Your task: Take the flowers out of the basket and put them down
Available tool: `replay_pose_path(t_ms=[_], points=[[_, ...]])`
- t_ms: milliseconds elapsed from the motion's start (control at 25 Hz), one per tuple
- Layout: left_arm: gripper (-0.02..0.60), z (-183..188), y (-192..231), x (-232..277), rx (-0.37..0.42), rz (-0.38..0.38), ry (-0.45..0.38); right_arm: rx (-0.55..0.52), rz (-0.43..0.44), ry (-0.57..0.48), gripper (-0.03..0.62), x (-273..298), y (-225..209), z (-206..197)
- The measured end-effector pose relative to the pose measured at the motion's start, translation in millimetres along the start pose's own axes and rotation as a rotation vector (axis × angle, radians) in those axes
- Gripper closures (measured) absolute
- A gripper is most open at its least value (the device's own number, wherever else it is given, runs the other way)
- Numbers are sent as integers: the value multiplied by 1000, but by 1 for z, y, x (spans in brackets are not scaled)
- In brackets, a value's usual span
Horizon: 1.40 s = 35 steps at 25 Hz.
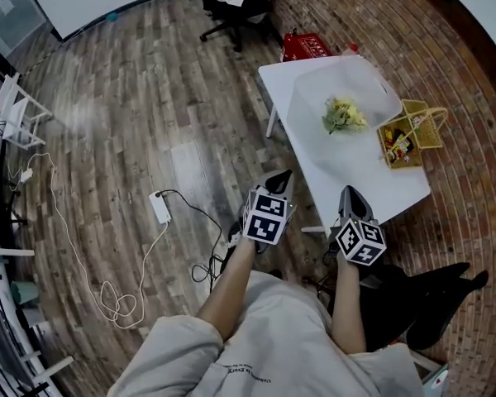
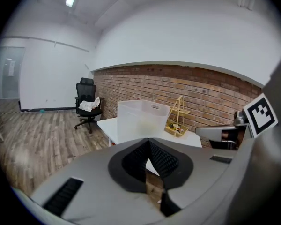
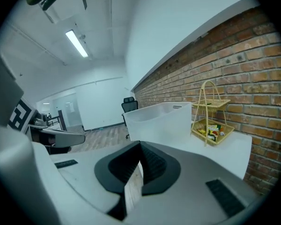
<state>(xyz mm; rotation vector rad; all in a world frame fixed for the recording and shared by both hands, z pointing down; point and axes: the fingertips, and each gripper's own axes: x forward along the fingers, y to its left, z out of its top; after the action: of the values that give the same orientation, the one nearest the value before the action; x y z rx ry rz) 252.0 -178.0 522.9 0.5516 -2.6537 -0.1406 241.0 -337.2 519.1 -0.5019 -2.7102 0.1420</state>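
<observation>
- a white table (image 1: pixel 372 184) is seen against a brick wall (image 1: pixel 471 73), and a translucent white basket (image 1: pixel 306 98) is set on it.
- the flowers (image 1: pixel 343 116), a yellow-green bunch, are found lying inside the basket, toward the side nearest the wall.
- a yellow wire rack (image 1: pixel 413 131) filled with small colourful items is placed just beside the basket, at the wall side of the table.
- the left gripper (image 1: pixel 281 177) is held above the wooden floor (image 1: pixel 132 106), just off the table's near corner. in the left gripper view its jaws are seen closed tip to tip, with nothing gripped, and are aimed toward the basket.
- the right gripper (image 1: pixel 350 193) is held over the table's near edge. its jaws are likewise pressed together and nothing is caught between them.
- both grippers are kept well apart from the flowers.
- an office chair (image 1: pixel 236 7) draped with white cloth is seen beyond the table, and a power strip (image 1: pixel 160 207) with trailing cables is laid on the floor.
</observation>
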Motion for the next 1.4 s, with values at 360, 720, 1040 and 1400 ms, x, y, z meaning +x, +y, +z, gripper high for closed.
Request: replay_pose_path(t_ms=[360,720,1040,1400], points=[[557,45,93,36,33,-51,-6,65,-67,-30,598,72,2,56],[557,75,147,58,71,-71,-7,91,-123,-27,597,103,-4,81],[557,85,176,73,92,-68,23,147,-184,-29,598,115,-26,87],[557,104,196,121,95,-82,32,116,-209,-45,599,153,-48,123]])
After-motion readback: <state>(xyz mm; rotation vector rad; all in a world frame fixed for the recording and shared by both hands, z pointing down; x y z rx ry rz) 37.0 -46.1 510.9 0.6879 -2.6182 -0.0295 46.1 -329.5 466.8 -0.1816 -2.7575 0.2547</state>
